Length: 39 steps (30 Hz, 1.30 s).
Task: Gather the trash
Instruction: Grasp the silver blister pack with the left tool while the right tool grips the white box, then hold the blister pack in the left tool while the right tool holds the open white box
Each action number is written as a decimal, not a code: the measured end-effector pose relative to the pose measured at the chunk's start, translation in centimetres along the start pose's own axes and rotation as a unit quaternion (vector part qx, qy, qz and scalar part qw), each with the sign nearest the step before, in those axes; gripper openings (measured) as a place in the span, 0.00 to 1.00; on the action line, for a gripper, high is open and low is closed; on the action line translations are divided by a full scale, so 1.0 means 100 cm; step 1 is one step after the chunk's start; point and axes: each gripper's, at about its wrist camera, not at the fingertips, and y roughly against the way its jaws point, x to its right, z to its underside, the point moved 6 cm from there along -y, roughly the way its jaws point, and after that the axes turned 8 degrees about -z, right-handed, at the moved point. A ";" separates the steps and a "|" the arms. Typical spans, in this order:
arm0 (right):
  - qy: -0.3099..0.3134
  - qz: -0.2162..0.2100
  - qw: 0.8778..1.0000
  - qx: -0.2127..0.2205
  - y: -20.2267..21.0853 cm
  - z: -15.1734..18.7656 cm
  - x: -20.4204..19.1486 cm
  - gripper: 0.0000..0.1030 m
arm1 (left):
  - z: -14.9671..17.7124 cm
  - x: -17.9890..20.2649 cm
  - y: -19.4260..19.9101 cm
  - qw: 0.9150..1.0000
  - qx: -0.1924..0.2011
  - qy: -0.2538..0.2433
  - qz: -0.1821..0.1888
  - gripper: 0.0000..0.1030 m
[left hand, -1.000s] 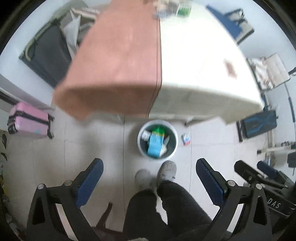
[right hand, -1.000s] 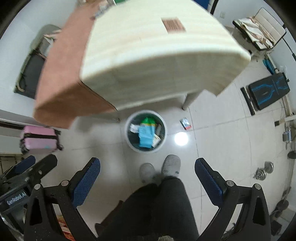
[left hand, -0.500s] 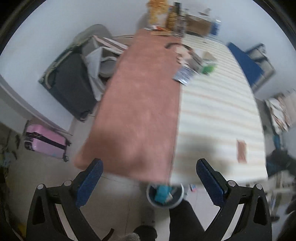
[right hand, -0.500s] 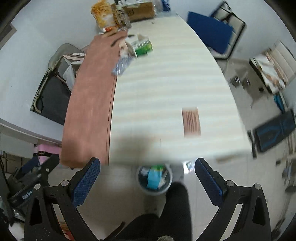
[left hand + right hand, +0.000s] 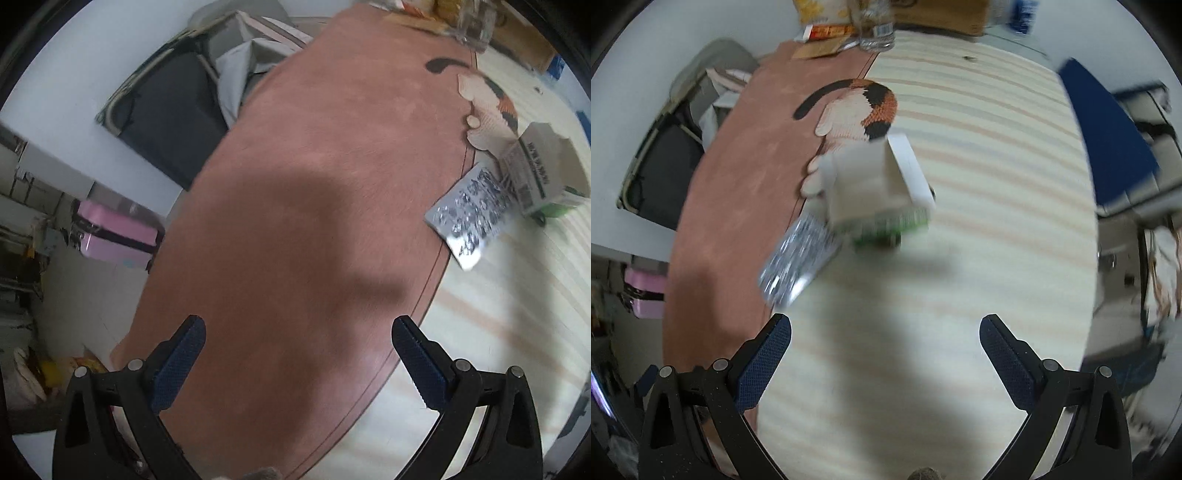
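A shiny silver foil wrapper (image 5: 799, 258) lies on the table where the brown cloth meets the striped top; the left wrist view shows the wrapper (image 5: 471, 218) at the right. Just behind it sits an open white and green cardboard box (image 5: 879, 192), also visible as the box (image 5: 539, 173) in the left wrist view. My right gripper (image 5: 885, 363) hovers open above the striped top, short of the wrapper and box. My left gripper (image 5: 297, 367) hangs open over the brown cloth (image 5: 314, 184), left of the wrapper. Both hold nothing. The trash bin is out of sight.
A cat-shaped mat (image 5: 862, 110) lies behind the box. Snack bags, a clear jar (image 5: 873, 33) and a cardboard carton crowd the table's far end. A blue chair (image 5: 1104, 136) stands right of the table. A dark suitcase (image 5: 166, 110) and a pink one (image 5: 114, 236) stand on the floor at left.
Both grippers have risen from over the floor bin and swung forward above the table. The bin and the person's legs have left view; the wrapper and box are now much closer.
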 end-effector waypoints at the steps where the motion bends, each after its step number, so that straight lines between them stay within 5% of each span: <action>1: 0.004 0.004 1.000 -0.004 -0.007 -0.009 0.001 1.00 | -0.007 0.007 -0.005 1.000 0.001 -0.009 -0.001 1.00; 9: 0.019 -0.006 0.997 -0.072 -0.090 -0.067 0.002 0.99 | -0.041 0.039 -0.011 0.996 0.015 -0.078 0.030 1.00; 12: 0.012 -0.014 0.998 -0.061 -0.090 -0.066 0.014 0.88 | -0.052 0.058 -0.006 0.991 0.026 -0.116 0.060 1.00; 15: 0.010 0.002 0.999 -0.052 -0.075 -0.053 0.035 0.87 | -0.057 0.084 0.000 0.980 0.034 -0.178 0.083 1.00; 22: -0.041 0.011 0.998 -0.054 -0.049 0.007 0.111 0.87 | -0.051 0.147 -0.015 0.940 0.035 -0.334 0.056 1.00; 24: -0.055 0.008 0.997 -0.054 -0.048 0.014 0.125 0.87 | -0.054 0.148 -0.017 0.941 0.036 -0.329 0.066 0.96; 29: -0.066 0.006 0.996 -0.053 -0.051 0.023 0.136 0.87 | -0.049 0.144 -0.012 0.943 0.017 -0.309 0.126 0.60; 33: -0.064 -0.002 0.997 -0.047 -0.054 0.027 0.132 0.87 | -0.038 0.143 -0.005 0.945 0.032 -0.307 0.105 0.52; 39: -0.043 -0.001 0.999 -0.022 -0.036 0.037 0.107 0.87 | -0.023 0.126 0.013 0.956 0.034 -0.260 0.128 0.43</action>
